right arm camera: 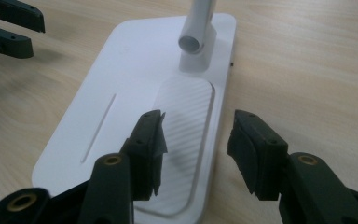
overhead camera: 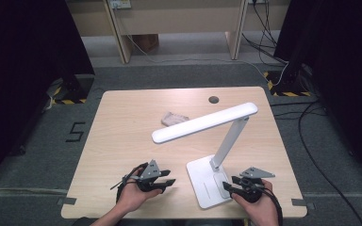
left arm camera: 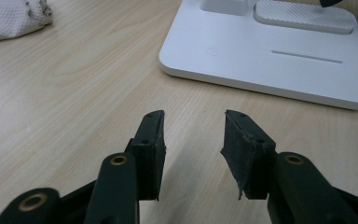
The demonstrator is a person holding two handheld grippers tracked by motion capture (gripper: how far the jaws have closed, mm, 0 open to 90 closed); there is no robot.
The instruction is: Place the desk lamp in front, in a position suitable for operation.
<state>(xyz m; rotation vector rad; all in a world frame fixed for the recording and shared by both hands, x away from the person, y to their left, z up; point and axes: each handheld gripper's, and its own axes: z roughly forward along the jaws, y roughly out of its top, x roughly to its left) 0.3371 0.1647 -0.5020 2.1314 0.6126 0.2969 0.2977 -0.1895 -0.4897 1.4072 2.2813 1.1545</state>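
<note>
Nearest the table's front edge, the left gripper (overhead camera: 166, 181) rests in the person's left hand (overhead camera: 133, 195), its black jaws pointing toward the lamp base; in the left gripper view its rubbery, slightly frayed pads stand apart over bare wood with nothing between them. On the other side, the right gripper (overhead camera: 228, 186), held in the right hand (overhead camera: 259, 207), reaches over the near right edge of the lamp base (overhead camera: 206, 181). In the right gripper view its jaws are spread and grip nothing: one pad hangs above the ribbed, rounded-rectangle panel (right arm camera: 186, 140) set into the base, the other over the wood just beside the base's rim. The base is a flat, smooth white plastic slab with rounded corners and a thin straight groove (right arm camera: 98, 128) along one side. From its far end a round white stem (overhead camera: 228, 141) rises at a slant and carries a long, flat, rounded lamp head (overhead camera: 205, 122) that stretches left across the middle of the table. Farther back, beneath that head's line, a small crumpled cloth (overhead camera: 174, 118) of pale, waffle-textured fabric lies alone. The table (overhead camera: 122, 141) is light wood-grain laminate with a round dark cable hole (overhead camera: 213, 99) near its far edge.
</note>
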